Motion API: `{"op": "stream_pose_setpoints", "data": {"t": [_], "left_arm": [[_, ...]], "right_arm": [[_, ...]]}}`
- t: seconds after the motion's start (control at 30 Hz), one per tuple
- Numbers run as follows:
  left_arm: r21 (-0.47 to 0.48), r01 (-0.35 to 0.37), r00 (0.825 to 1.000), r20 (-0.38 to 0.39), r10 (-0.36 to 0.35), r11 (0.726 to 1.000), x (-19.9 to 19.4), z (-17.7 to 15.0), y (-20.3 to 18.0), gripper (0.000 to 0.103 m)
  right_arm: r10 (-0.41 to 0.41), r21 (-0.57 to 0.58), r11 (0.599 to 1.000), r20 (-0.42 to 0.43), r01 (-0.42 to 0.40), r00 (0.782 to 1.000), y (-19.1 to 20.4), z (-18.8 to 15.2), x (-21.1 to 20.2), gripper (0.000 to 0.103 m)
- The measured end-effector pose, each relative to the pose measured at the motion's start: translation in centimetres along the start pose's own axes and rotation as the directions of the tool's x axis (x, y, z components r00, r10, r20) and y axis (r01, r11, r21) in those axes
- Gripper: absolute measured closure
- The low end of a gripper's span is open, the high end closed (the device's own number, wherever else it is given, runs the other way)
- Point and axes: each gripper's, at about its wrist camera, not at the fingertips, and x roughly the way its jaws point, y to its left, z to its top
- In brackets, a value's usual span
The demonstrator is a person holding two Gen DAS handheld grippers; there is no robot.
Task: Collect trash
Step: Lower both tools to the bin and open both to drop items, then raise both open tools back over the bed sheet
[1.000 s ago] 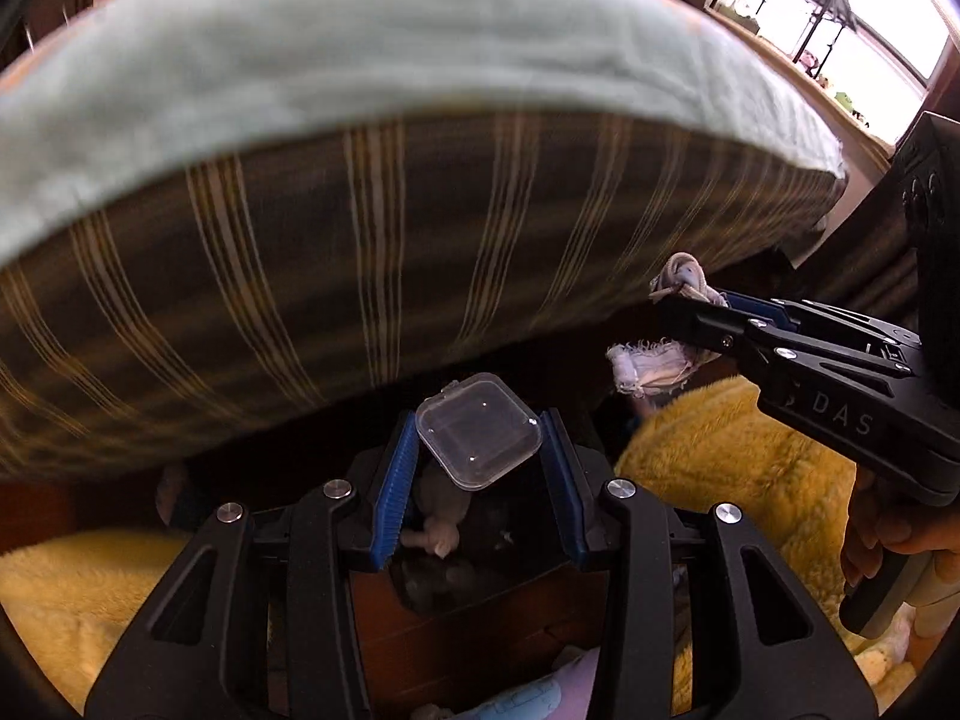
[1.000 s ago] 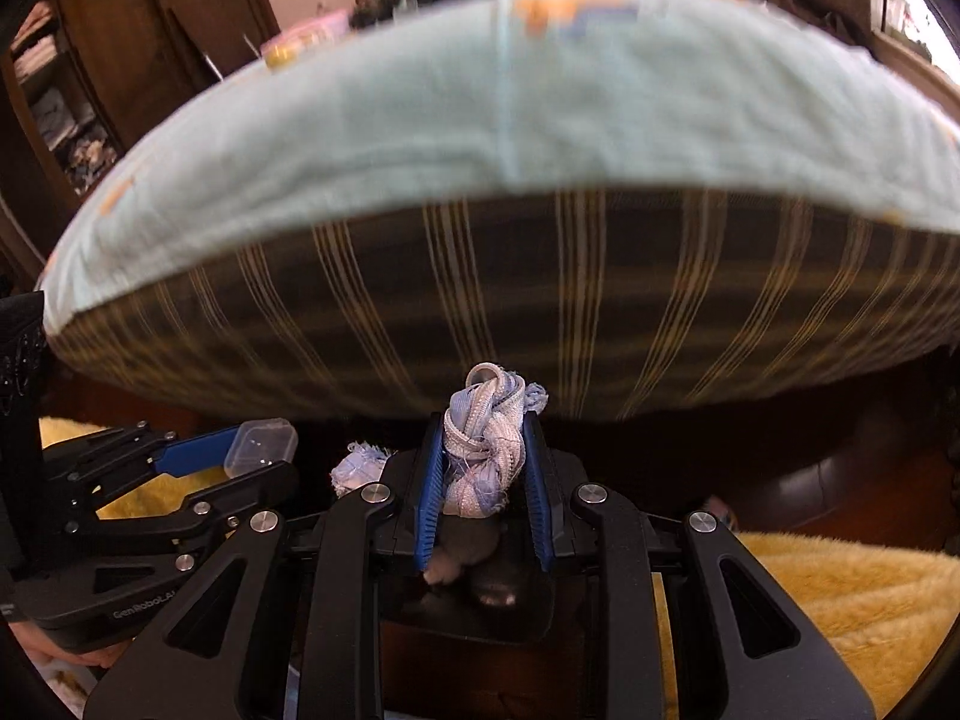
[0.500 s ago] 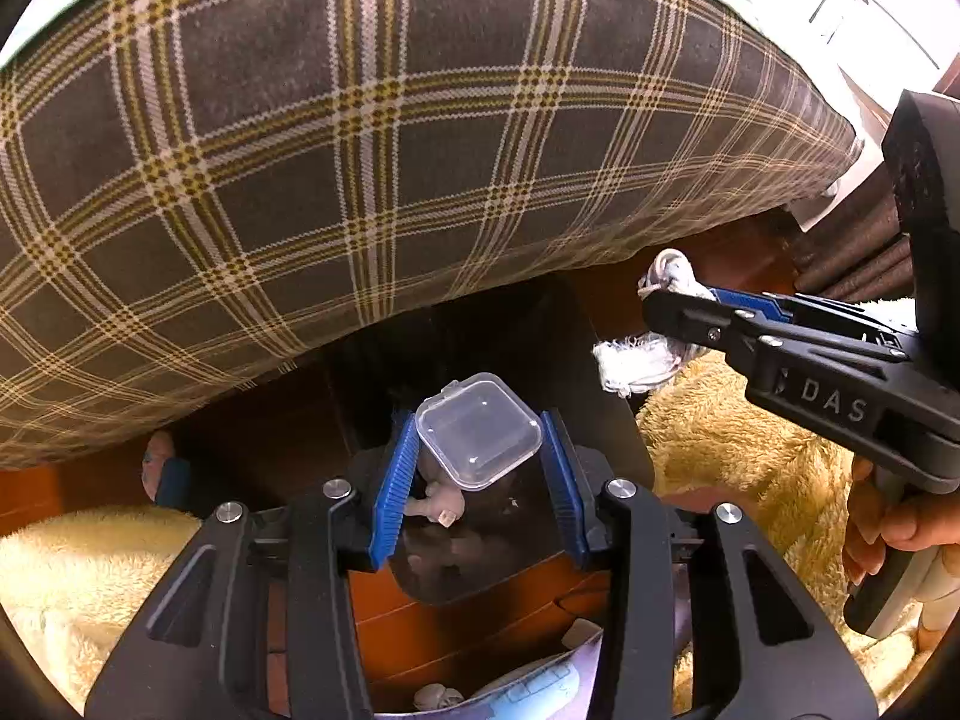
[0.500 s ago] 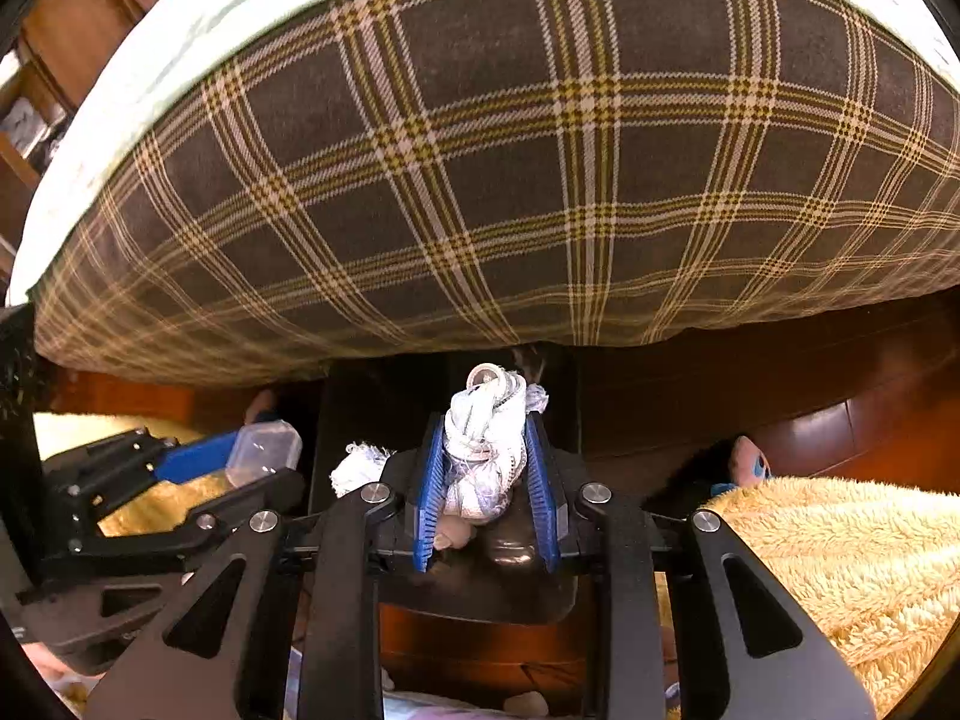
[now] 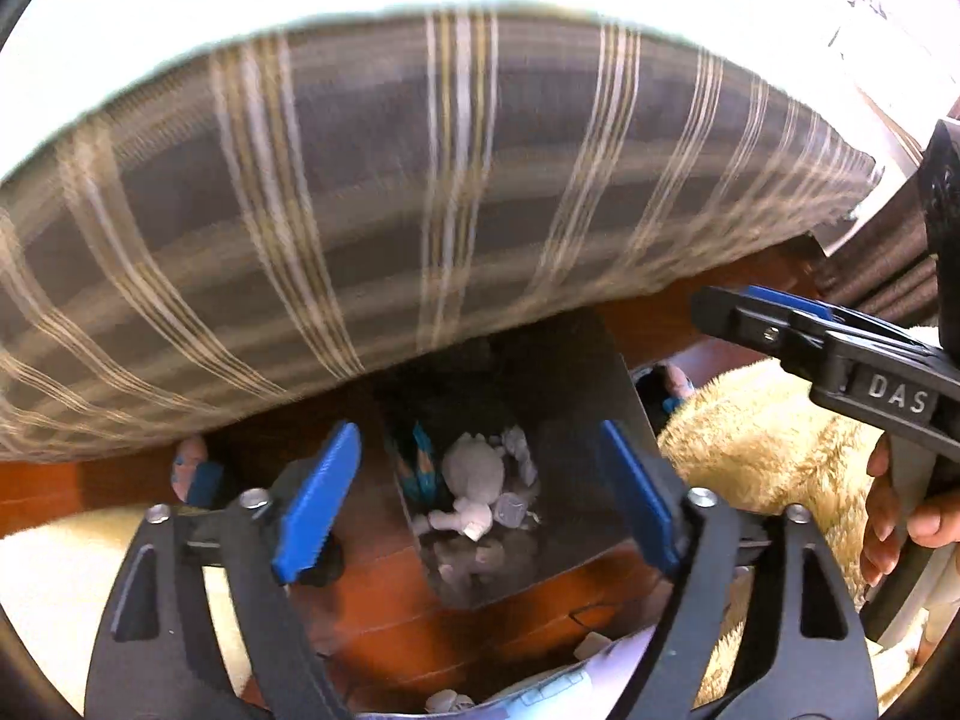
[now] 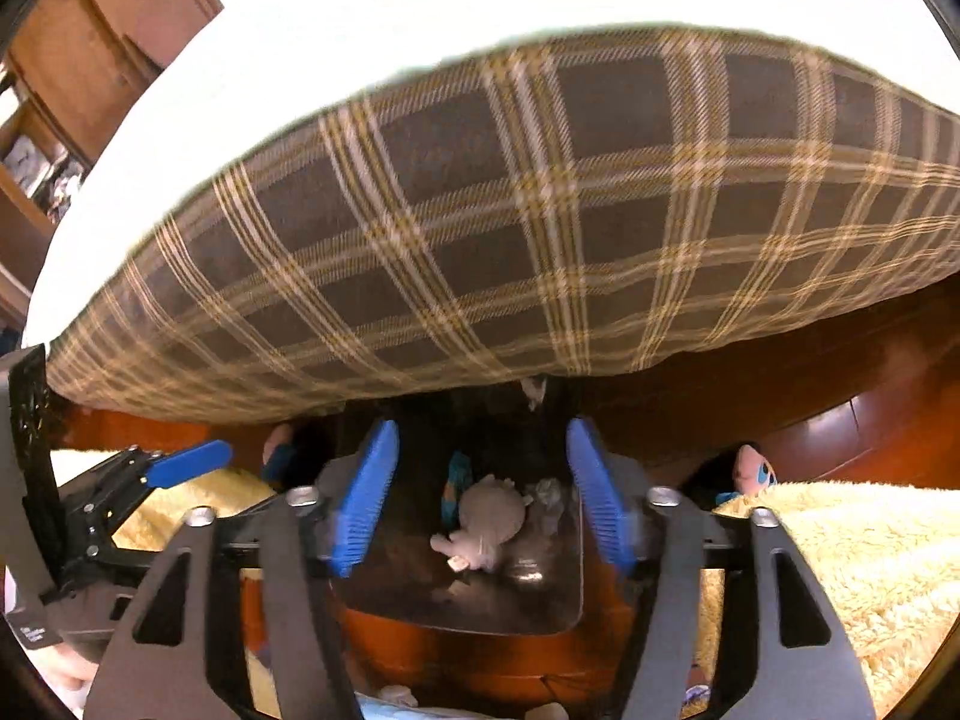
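Trash in bin below claws

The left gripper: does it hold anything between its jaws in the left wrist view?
No, the left gripper has its jaws spread wide with nothing between them, above the dark bin.

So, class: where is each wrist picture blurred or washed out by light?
Left wrist view: the plaid cushion is streaked with motion blur, its pale top blown out white. Right wrist view: the plaid is sharper, the top equally overexposed; the bin interior sits in shadow.
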Motion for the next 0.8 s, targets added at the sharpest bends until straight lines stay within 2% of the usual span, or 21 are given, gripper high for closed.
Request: {"op": "stream_pose_setpoints", "data": {"t": [0.13, 0.3, 0.43, 0.53, 0.67, 0.8], "left_arm": [[0.019, -0.014, 0.998, 0.065, 0.013, 1.0, -2.7, 0.9, -0.4, 0.02], [0.033, -0.007, 0.984, 0.176, 0.001, 0.999, -7.2, 2.6, -0.9, 0.018], [0.023, -0.014, 0.969, 0.247, 0.007, 1.0, -9.7, 4.2, -0.3, 0.018], [0.011, -0.029, 0.96, 0.278, 0.025, 1.0, -10.7, 5.8, 0.5, 0.018], [0.016, -0.085, 0.944, 0.321, 0.076, 0.996, -11.9, 8.6, 1.4, 0.018], [0.003, -0.122, 0.937, 0.331, 0.114, 0.993, -12.3, 11.4, 2.5, 0.018]], "right_arm": [[0.012, 0.025, 1.0, 0.055, -0.013, 0.998, -0.1, 1.0, -2.3, 0.02], [0.015, 0.005, 1.0, 0.161, -0.016, 0.987, 0.2, 2.6, -6.0, 0.019], [0.023, -0.031, 0.999, 0.249, -0.016, 0.968, 1.2, 5.3, -8.7, 0.019], [0.017, -0.058, 0.998, 0.279, 0.0, 0.96, 2.2, 7.1, -9.3, 0.019], [0.008, -0.103, 0.994, 0.326, 0.027, 0.945, 3.9, 9.9, -9.7, 0.019], [0.019, -0.122, 0.992, 0.345, 0.024, 0.939, 5.2, 12.7, -9.0, 0.019]]}}
